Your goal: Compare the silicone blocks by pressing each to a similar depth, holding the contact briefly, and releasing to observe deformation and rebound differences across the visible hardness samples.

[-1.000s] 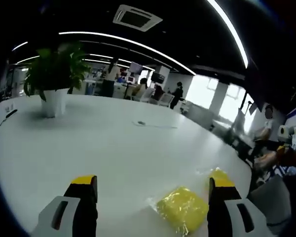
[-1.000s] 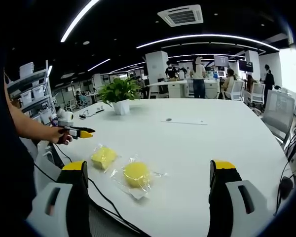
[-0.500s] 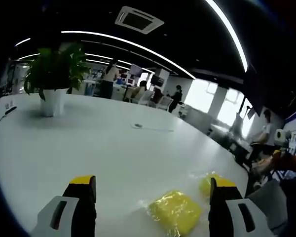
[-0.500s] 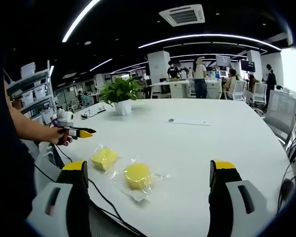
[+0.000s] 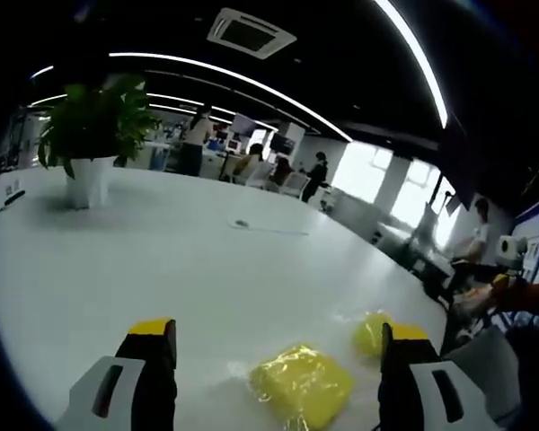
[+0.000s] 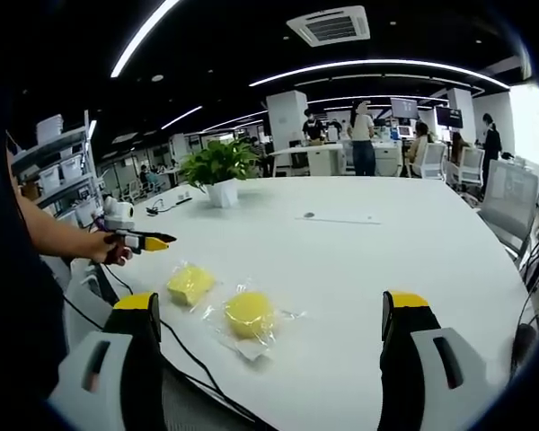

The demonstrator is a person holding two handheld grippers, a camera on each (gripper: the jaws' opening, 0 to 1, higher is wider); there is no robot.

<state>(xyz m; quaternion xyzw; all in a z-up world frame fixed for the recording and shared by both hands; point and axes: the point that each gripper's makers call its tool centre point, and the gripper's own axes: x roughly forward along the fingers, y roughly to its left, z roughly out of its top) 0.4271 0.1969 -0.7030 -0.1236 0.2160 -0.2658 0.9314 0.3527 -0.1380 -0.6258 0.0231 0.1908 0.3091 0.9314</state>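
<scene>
Two yellow silicone samples in clear plastic wrap lie near the front edge of a large white round-edged table [image 6: 386, 260]: a square yellow silicone block [image 6: 189, 284] [image 5: 301, 387] and, just beside it, a round yellow silicone block [image 6: 248, 313] [image 5: 371, 333]. The left gripper [image 5: 276, 373], jaws spread wide and holding nothing, frames the square block. The right gripper [image 6: 277, 346], likewise open and empty, hangs at the edge, the round block between its jaws. A potted green plant [image 6: 217, 171] [image 5: 90, 135] stands well back on the table.
</scene>
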